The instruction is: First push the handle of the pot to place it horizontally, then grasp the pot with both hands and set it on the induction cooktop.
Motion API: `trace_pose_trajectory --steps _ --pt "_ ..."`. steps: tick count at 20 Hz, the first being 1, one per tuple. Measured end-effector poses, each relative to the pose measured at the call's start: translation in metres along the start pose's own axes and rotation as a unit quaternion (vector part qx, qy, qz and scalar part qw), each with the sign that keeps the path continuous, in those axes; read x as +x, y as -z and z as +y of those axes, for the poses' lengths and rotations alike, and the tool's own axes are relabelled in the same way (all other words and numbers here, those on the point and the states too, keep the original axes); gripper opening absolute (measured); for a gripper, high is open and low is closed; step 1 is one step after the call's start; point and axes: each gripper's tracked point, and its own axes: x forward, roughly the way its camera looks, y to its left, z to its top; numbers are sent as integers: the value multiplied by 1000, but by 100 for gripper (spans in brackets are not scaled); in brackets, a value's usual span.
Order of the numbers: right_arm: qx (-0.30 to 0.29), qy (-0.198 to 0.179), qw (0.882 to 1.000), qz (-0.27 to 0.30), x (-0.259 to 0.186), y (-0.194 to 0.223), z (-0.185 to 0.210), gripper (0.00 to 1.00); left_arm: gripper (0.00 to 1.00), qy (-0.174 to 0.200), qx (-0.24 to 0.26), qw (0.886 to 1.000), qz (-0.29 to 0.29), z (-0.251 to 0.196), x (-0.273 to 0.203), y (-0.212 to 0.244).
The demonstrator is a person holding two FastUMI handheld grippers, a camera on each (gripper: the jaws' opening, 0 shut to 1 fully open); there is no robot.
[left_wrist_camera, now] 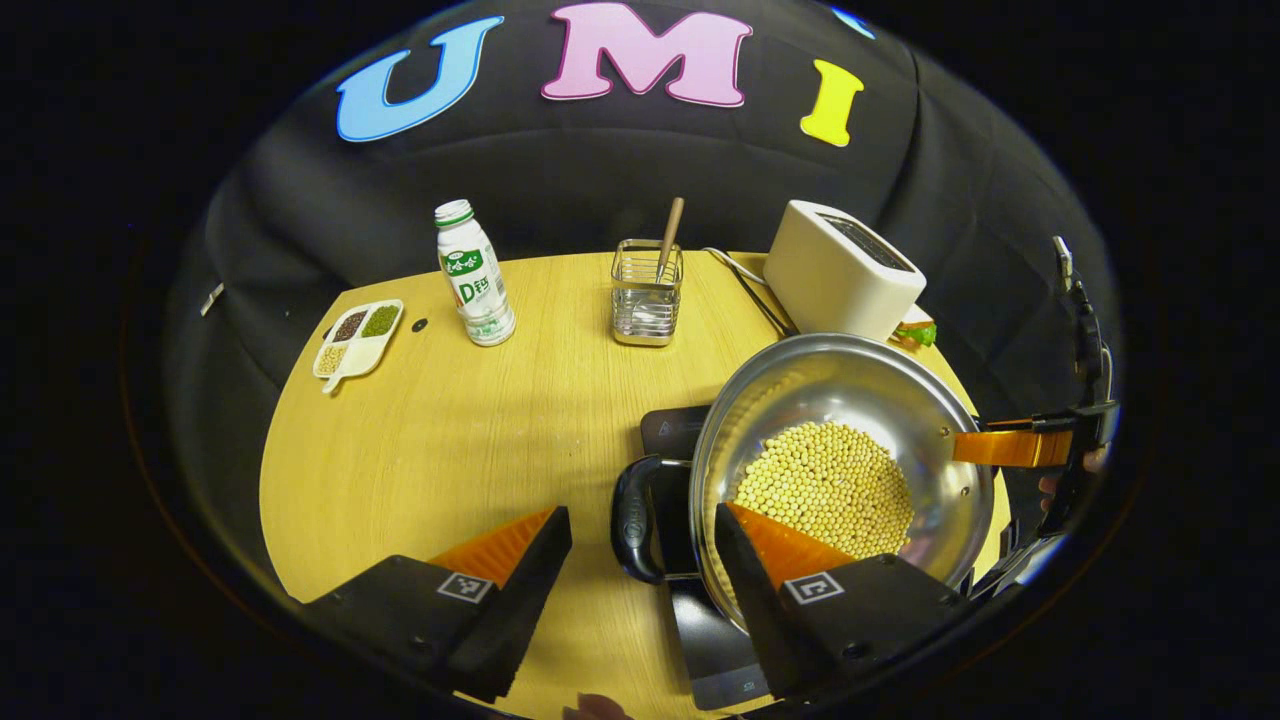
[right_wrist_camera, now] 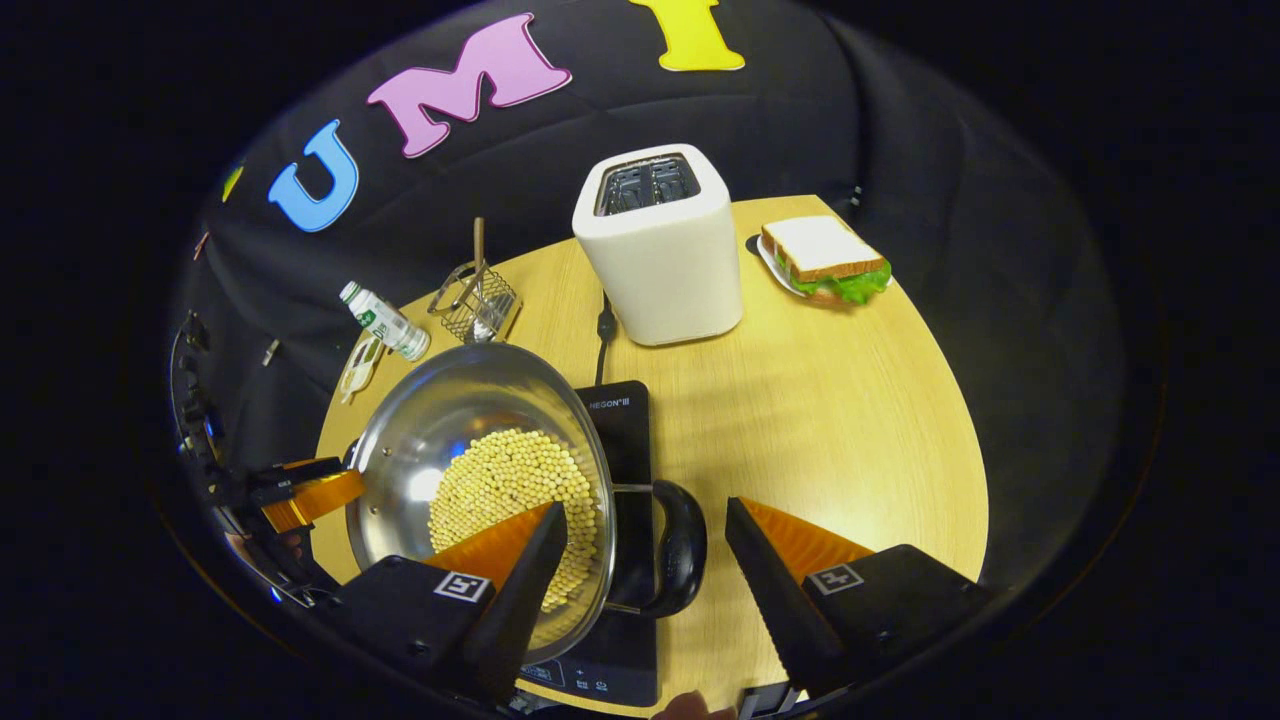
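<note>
A: Left gripper view, and the pot (left_wrist_camera: pixel 840 470) sits over the induction cooktop (left_wrist_camera: pixel 690 560), full of beans (left_wrist_camera: pixel 825 485). The left gripper (left_wrist_camera: pixel 640 545) is spread wide around the black handle (left_wrist_camera: pixel 635 518), pressing nothing.

B: The right gripper (right_wrist_camera: pixel 640 545) is just as open around its own handle (right_wrist_camera: pixel 680 548). If the fingers close off-centre, I'd say the pot tips and spills beans.

A: Count: one pot, two handles, one toaster (right_wrist_camera: pixel 660 245), one sandwich (right_wrist_camera: pixel 825 260), one bottle (left_wrist_camera: pixel 475 272), one wire holder (left_wrist_camera: pixel 647 292).
</note>
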Motion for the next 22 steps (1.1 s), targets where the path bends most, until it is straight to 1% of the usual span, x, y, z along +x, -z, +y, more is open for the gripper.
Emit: trace_pose_trajectory --steps 2,7,9,12,15,18,20,22 --pt "-3 3 1000 -22 -15 -7 1 99 90 0 -4 1000 -4 3 -9 2" --pt "-11 11 995 -96 -57 -29 14 99 90 20 -9 999 -35 -6 -43 -6" --pt "-20 11 992 -128 -77 -36 24 99 90 26 -6 998 -54 -9 -61 -15" --pt "-21 9 984 -179 -112 -47 43 99 90 32 -3 994 -104 -14 -96 -36" --pt "-34 19 971 -236 -149 -65 56 99 90 32 5 987 -155 -17 -130 -54" --pt "-54 18 954 -294 -193 -81 77 99 90 36 6 979 -200 -23 -165 -67" --pt "-55 13 945 -324 -217 -87 92 98 90 33 12 971 -236 -29 -194 -77" --pt "-57 12 934 -352 -235 -91 103 98 89 25 25 960 -279 -26 -221 -91"
